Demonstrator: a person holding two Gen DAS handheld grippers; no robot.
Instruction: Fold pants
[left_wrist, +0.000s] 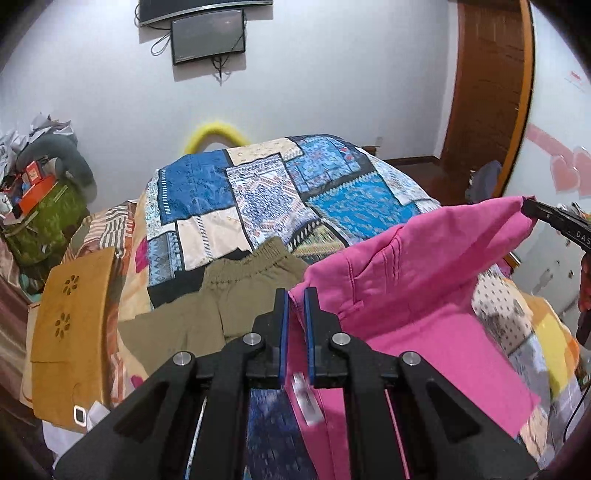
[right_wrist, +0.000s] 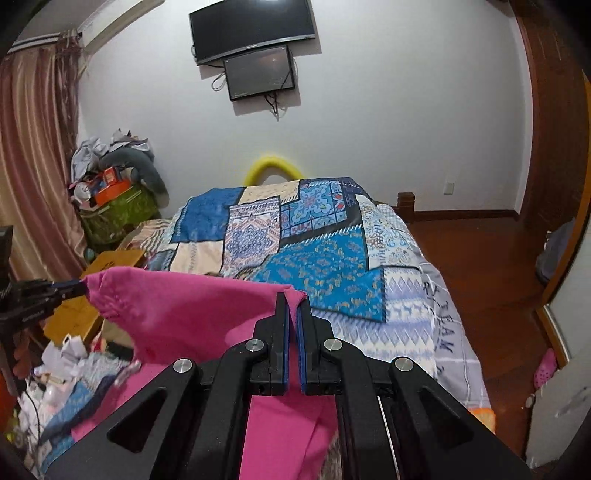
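The pink pants (left_wrist: 413, 266) hang lifted above the bed, stretched between my two grippers. My left gripper (left_wrist: 295, 295) is shut on one upper corner of the pants. My right gripper (right_wrist: 294, 299) is shut on the other upper corner; the pants (right_wrist: 192, 314) spread leftward from it. In the left wrist view the right gripper (left_wrist: 535, 212) shows at the far right, pinching the cloth. In the right wrist view the left gripper (right_wrist: 70, 288) shows at the far left, pinching the cloth. The lower part of the pants hangs down out of sight.
A bed with a blue patchwork cover (left_wrist: 266, 192) lies ahead. Olive shorts (left_wrist: 236, 295) lie on it near the left gripper. A mustard garment (left_wrist: 74, 332) lies at the left. A cluttered pile (right_wrist: 110, 192) stands by the curtain. Wooden floor (right_wrist: 480, 258) runs along the right.
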